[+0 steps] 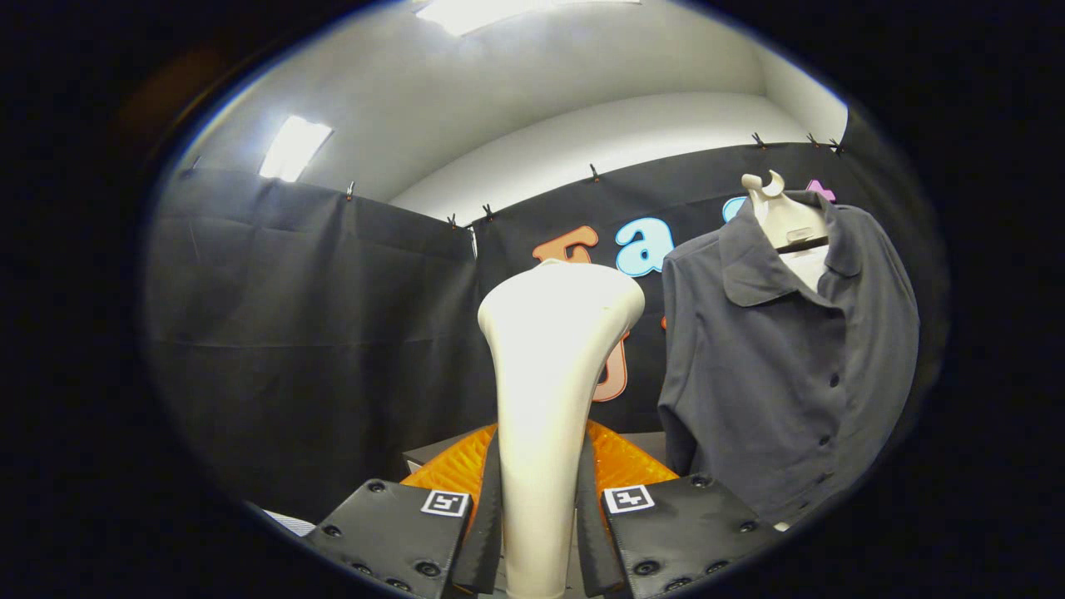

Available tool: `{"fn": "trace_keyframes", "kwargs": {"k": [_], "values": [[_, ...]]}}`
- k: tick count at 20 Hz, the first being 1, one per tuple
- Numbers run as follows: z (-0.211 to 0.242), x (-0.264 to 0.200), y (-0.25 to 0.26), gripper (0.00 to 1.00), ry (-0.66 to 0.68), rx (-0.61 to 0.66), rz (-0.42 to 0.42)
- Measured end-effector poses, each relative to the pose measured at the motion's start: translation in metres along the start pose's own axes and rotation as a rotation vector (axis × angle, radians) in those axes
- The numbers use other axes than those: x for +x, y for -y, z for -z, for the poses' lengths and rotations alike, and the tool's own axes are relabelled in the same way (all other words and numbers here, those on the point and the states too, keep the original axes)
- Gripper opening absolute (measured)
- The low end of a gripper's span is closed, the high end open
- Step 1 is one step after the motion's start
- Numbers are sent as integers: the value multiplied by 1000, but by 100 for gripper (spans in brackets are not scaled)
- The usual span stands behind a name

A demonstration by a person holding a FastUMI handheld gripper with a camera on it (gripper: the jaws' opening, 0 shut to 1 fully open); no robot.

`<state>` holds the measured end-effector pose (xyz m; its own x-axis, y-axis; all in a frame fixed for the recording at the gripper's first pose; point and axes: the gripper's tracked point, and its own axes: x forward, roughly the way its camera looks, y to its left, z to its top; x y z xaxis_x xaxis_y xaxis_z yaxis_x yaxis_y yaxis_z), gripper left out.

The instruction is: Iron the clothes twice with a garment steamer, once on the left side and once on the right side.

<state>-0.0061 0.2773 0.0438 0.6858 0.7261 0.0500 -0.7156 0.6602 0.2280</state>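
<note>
Gripper view: claw [539, 532] closed around white garment steamer [551, 391], both fingers [485, 516] pressing neck from either side. Steamer upright between fingers, head raised above them. Grey button shirt [790, 366] on pale mannequin hanger [782, 218], beyond fingers to right of steamer, apart from it. Orange ridged piece [624, 462] behind steamer base.

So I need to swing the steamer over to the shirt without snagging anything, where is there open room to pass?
The gripper is shut on the steamer. Open room lies beside the steamer away from the shirt, in front of the plain black cloth wall. Toward the grey shirt only a narrow gap remains, bordered by its near sleeve. Low down, the orange surface crowds the fingers.
</note>
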Motion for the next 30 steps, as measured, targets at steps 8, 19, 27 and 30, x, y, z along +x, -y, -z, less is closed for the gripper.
{"fn": "trace_keyframes", "kwargs": {"k": [8,19,27,30], "values": [[-9,-78,81,45,13,-14,99],[-16,-143,179,45,17,-58,161],[-3,-128,216,45,11,-68,245],[7,-112,220,45,3,-62,256]]}}
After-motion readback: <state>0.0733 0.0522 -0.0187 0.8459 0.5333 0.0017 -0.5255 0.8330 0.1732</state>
